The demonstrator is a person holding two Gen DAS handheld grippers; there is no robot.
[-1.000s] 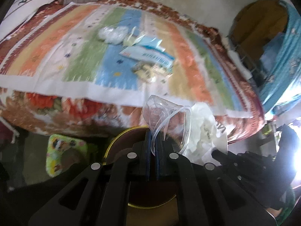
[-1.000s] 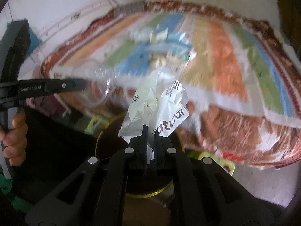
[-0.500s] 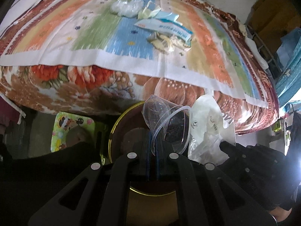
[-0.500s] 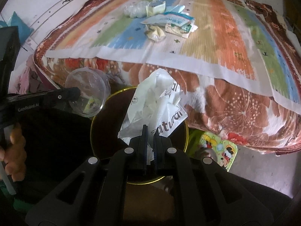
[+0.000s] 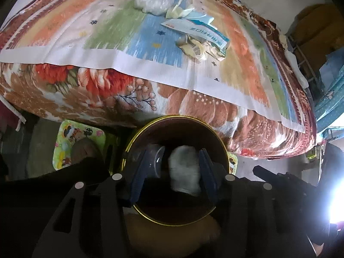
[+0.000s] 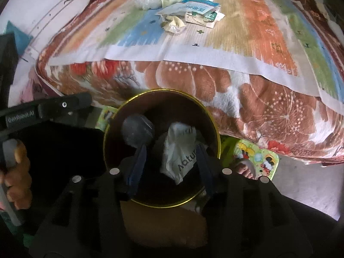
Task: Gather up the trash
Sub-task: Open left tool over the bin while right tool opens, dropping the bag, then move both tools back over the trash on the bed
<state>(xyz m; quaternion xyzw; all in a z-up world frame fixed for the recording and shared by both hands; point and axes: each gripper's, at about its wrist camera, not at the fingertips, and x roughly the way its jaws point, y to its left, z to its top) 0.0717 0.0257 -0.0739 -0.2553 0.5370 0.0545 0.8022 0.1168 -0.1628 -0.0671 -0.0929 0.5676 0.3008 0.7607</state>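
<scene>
Gold-rimmed bin lies below both tongs; left tongs and right tongs have just opened, gripping nothing, clear cup and crumpled white bag inside.

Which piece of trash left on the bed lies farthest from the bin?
The clear crumpled plastic bag, at the far end of the pile; the yellowish wrapper lies nearest the bin.
</scene>
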